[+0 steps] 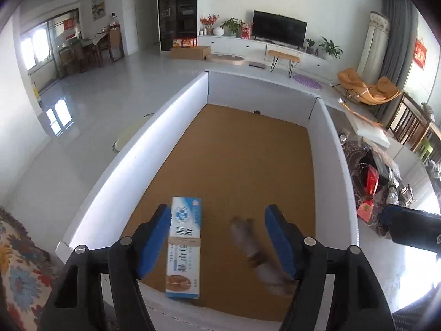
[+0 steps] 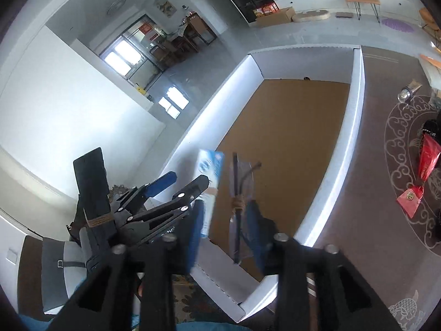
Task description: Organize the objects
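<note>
Left wrist view: left gripper [image 1: 217, 237] spread wide over white box [image 1: 132, 160], holding nothing; ointment carton [image 1: 184, 248] inside box at near wall. Right gripper [image 2: 228, 231] pinches clear-wrapped black straws [image 2: 238, 193] above box. Risk: slippery wrap slides out, lands outside box.
</note>
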Tool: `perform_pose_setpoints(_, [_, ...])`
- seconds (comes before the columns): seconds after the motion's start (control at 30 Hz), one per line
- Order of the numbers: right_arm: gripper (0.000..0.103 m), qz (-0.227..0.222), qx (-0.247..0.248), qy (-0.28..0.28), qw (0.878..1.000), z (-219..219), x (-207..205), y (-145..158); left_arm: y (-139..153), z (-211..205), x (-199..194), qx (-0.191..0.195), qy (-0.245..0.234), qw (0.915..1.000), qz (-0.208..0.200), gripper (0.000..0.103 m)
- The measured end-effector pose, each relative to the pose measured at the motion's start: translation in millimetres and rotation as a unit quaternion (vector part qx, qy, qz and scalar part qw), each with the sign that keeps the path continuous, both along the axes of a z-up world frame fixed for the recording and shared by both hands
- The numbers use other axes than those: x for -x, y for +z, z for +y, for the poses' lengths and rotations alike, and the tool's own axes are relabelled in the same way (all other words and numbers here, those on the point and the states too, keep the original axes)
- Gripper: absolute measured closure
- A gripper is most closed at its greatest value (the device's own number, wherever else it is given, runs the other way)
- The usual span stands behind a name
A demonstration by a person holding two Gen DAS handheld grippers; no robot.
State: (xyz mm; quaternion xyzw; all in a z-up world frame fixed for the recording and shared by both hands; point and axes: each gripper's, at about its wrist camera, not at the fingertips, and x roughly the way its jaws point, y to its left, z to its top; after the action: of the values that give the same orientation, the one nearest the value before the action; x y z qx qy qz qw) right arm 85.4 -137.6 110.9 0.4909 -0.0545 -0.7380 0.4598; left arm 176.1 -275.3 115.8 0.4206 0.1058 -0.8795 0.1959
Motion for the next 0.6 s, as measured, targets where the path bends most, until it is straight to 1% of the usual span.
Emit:
perform_pose_setpoints(0.03, [0.044, 0.023, -0.002, -0.016, 1.0, 11.9, -0.4, 2.7, 3.0, 8.8, 1.8, 0.002, -0.008, 0.9999, 0.01, 0.033])
perform_pose_setpoints(0.07, [0.043, 0.039, -0.007, -0.032, 0.999, 23.5, 0.7, 4.8, 7.1, 14.7, 1.5, 0.005, -0.021, 0.9996, 0.021, 0.033])
perform_pose_setpoints(0.13, [0.04, 0.06, -0.015, -0.066, 0.996, 54.6, 9.2, 2.5, 21.2, 42.3, 13.2, 0.0, -0.07, 0.9967, 0.042, 0.033])
perform_pose_setpoints(0.17, [0.037, 0.067, -0.022, -0.091, 0.993, 73.1, 13.6, -1.7, 26.2, 64.9, 15.9, -0.009, -0.102, 0.9934, 0.051, 0.033])
perform_pose_setpoints(0.2, [0.031, 0.075, -0.033, -0.117, 0.99, 91.7, 17.1, -7.5, 32.5, 91.0, 18.5, -0.021, -0.141, 0.988, 0.06, 0.033])
perform_pose_setpoints(0.23, [0.028, 0.087, -0.051, -0.151, 0.983, 116.4, 21.1, -18.1, 36.6, 117.2, 20.3, -0.033, -0.18, 0.9808, 0.067, 0.032])
perform_pose_setpoints(0.27, [0.027, 0.093, -0.07, -0.182, 0.976, 141.1, 24.9, -23.3, 40.3, 143.6, 21.8, -0.044, -0.219, 0.9721, 0.07, 0.026])
perform_pose_setpoints(0.3, [0.027, 0.094, -0.094, -0.213, 0.968, 166.1, 31.3, -35.5, 39.3, 170.5, 25.2, -0.052, -0.256, 0.9628, 0.068, 0.022])
perform_pose_setpoints(0.33, [0.027, 0.093, -0.12, -0.241, 0.959, 190.6, 37.5, -52.9, 37.0, 195.7, 28.3, -0.055, -0.29, 0.9531, 0.067, 0.016])
perform_pose_setpoints(0.37, [0.027, 0.093, -0.146, -0.271, 0.947, 218.0, 39.6, -69.8, 30.3, 219.7, 33.4, -0.054, -0.316, 0.9452, 0.061, 0.013])
perform_pose_setpoints(0.43, [0.027, 0.094, -0.199, -0.318, 0.922, 267.4, 45.0, -101.7, 3.1, 264.0, 40.0, -0.042, -0.344, 0.9373, 0.033, 0.013])
perform_pose_setpoints(0.47, [0.027, 0.094, -0.227, -0.338, 0.909, 287.8, 42.4, -114.5, -14.7, 279.6, 49.0, -0.042, -0.353, 0.9345, 0.017, 0.013])
perform_pose_setpoints(0.53, [0.027, 0.088, -0.26, -0.362, 0.891, 320.0, 32.4, -130.7, -54.3, 297.3, 67.0, -0.046, -0.348, 0.9361, -0.024, 0.013])
perform_pose_setpoints(0.57, [0.027, 0.088, -0.269, -0.369, 0.885, 331.3, 25.7, -133.9, -72.2, 302.7, 74.6, -0.054, -0.344, 0.9365, -0.038, 0.013])
perform_pose_setpoints(0.6, [0.027, 0.09, -0.277, -0.375, 0.88, 341.0, 24.9, -138.5, -86.2, 306.4, 82.5, -0.06, -0.343, 0.9364, -0.044, 0.013])
